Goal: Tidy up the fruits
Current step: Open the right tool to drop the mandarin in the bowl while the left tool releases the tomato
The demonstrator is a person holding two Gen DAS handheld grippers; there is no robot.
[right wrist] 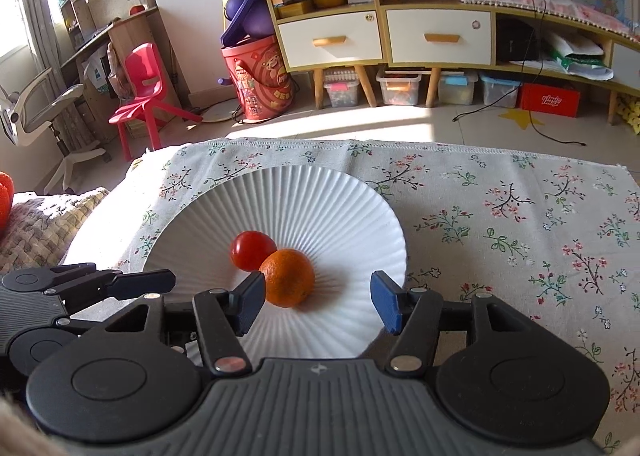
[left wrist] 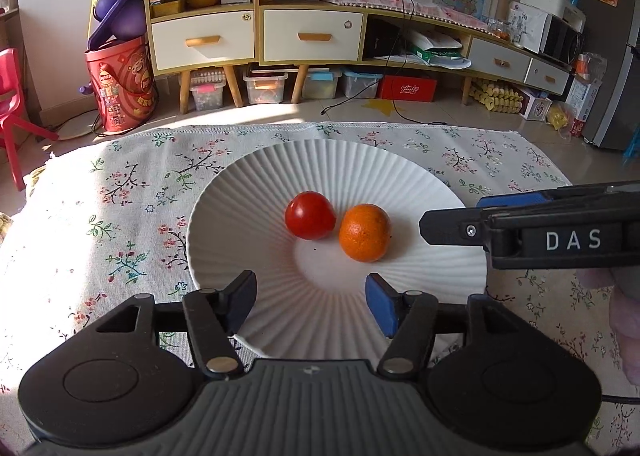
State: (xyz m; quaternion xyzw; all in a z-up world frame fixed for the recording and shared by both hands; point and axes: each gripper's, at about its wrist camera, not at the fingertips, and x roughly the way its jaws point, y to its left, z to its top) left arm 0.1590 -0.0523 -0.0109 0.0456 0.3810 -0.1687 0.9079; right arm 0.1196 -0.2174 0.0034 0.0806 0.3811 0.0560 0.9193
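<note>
A white ribbed plate (left wrist: 248, 192) (right wrist: 328, 196) lies on a floral cloth. On it sit a red tomato (left wrist: 310, 215) (right wrist: 252, 250) and, touching its right side, an orange mandarin (left wrist: 365, 232) (right wrist: 289, 277). My left gripper (left wrist: 312, 302) is open and empty over the plate's near rim, short of both fruits. My right gripper (right wrist: 318, 302) is open and empty, its left finger (right wrist: 250, 302) close beside the mandarin. The right gripper also shows from the side in the left wrist view (left wrist: 452, 226), right of the mandarin. The left gripper shows in the right wrist view (right wrist: 160, 280).
The floral cloth (left wrist: 120, 216) (right wrist: 520, 224) covers the table, whose far edge drops to the floor. A knitted cushion (right wrist: 44, 220) and an orange object (right wrist: 4, 196) lie at the left. Cabinets (left wrist: 312, 32), a red bucket (left wrist: 120, 84) and a red chair (right wrist: 144, 96) stand behind.
</note>
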